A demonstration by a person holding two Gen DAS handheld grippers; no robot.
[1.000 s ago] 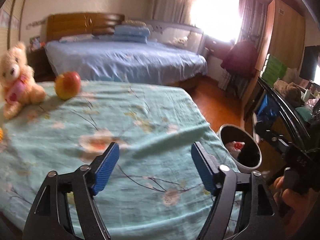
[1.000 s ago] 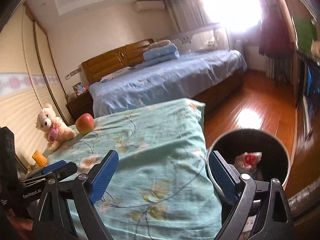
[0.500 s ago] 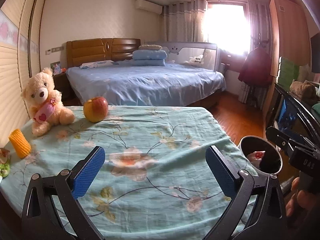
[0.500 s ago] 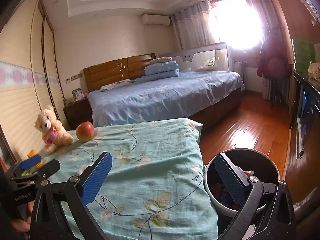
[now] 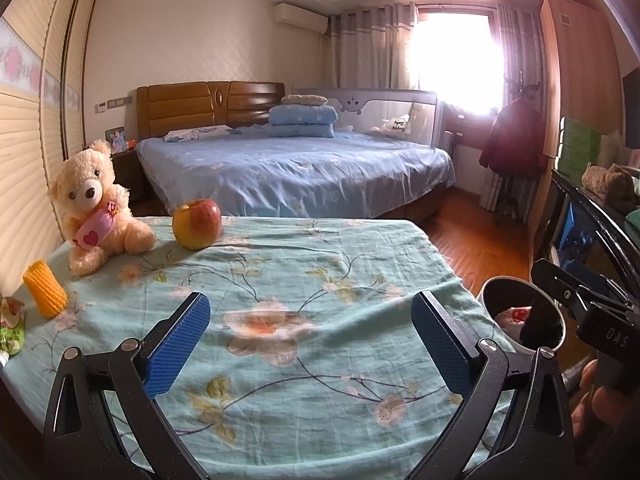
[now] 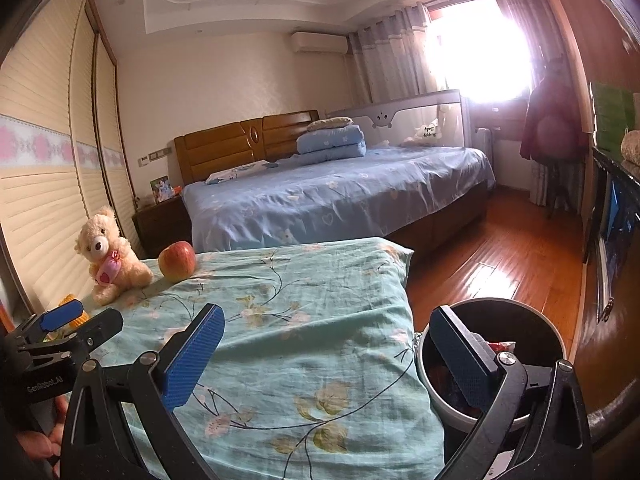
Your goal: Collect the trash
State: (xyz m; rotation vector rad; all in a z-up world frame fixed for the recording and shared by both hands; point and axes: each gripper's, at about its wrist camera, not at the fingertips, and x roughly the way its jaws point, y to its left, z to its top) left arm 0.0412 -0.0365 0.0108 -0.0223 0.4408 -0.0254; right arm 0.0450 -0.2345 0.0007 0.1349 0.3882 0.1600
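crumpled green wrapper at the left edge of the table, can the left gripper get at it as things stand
Probably yes. The crumpled green wrapper lies on the floral teal tablecloth with bare cloth between it and the left gripper, whose jaws are open and empty. The yellow corn-cob toy stands close beside it and could get bumped.

Floral cloth-covered table [image 5: 320, 280], teddy bear [image 5: 94, 204], apple [image 5: 197, 224], corn [image 5: 45, 294]
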